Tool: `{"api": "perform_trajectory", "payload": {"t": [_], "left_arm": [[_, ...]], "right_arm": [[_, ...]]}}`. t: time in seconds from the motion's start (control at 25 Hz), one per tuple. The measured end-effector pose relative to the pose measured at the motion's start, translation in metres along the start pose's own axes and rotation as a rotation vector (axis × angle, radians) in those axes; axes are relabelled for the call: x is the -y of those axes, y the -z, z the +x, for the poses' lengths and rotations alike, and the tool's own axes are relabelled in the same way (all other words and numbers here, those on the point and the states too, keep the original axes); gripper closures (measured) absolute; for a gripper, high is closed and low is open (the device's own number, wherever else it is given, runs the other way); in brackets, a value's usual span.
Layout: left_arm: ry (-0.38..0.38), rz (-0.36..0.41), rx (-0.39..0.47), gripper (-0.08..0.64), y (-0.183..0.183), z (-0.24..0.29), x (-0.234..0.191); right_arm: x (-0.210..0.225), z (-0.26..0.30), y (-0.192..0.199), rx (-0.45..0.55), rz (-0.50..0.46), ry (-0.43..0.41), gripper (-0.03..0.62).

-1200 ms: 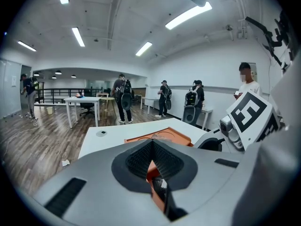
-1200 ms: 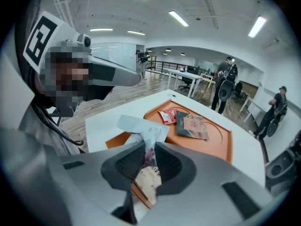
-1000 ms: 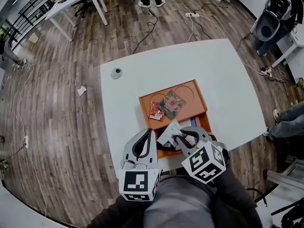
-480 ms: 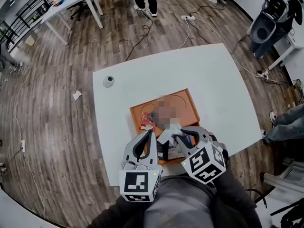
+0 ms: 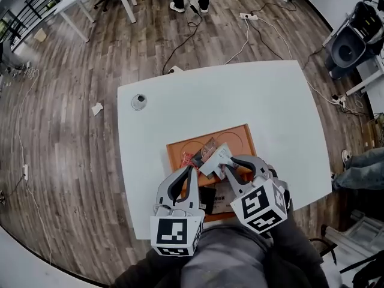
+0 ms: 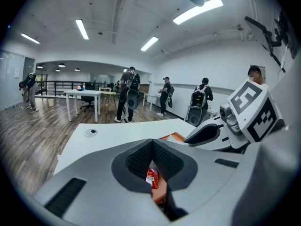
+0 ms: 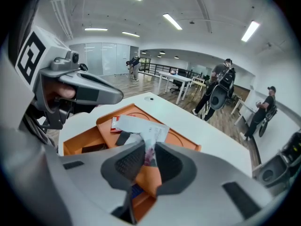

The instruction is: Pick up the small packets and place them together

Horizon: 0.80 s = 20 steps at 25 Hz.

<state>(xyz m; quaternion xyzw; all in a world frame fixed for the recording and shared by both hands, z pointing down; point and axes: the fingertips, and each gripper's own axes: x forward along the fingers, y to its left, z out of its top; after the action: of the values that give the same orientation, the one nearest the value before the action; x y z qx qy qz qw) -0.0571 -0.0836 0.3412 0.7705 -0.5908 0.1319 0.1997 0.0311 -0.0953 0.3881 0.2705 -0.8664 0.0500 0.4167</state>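
Gripping a white packet [image 7: 140, 127] by one end, the right gripper [image 7: 149, 150] is clenched on it, pads pressed to both faces. The packet's free end stretches out over the far section of the orange tray [image 5: 241, 134]. Cannot tell whether that end touches the tray floor.

A red packet [image 5: 189, 159] lies flat in the same far section, by the tray's left edge, just beside the white packet's free end.

The left gripper [image 6: 153, 147] has its jaw tips together with nothing between them. It hangs over the tray's left edge, and the red packet shows below it through the gap behind the tips.

A dark packet [image 5: 207, 198] sits in the tray's near section, between the two grippers.

The tray rests near the front edge of the white table [image 5: 252, 89]. A small round disc [image 5: 139, 101] lies near the table's far left corner, well apart from the tray.
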Motion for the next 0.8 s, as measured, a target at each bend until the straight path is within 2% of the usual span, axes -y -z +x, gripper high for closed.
{"api": "perform_trajectory", "payload": {"t": [0.24, 0.28, 0.32, 0.8], "left_arm": [[-0.014, -0.028, -0.040, 0.563, 0.011, 0.012, -0.011], [-0.014, -0.030, -0.044, 0.563, 0.011, 0.013, -0.012], [-0.015, -0.031, -0.047, 0.563, 0.012, 0.014, -0.013], [-0.012, -0.026, -0.041, 0.563, 0.012, 0.010, -0.014]], "right_arm": [[0.008, 0.019, 0.001, -0.010, 0.006, -0.007, 0.508], [0.008, 0.022, 0.001, -0.012, 0.003, -0.011, 0.447], [0.008, 0.024, 0.000, -0.012, -0.001, -0.015, 0.426], [0.003, 0.021, 0.001, -0.012, -0.021, 0.007, 0.426]]}}
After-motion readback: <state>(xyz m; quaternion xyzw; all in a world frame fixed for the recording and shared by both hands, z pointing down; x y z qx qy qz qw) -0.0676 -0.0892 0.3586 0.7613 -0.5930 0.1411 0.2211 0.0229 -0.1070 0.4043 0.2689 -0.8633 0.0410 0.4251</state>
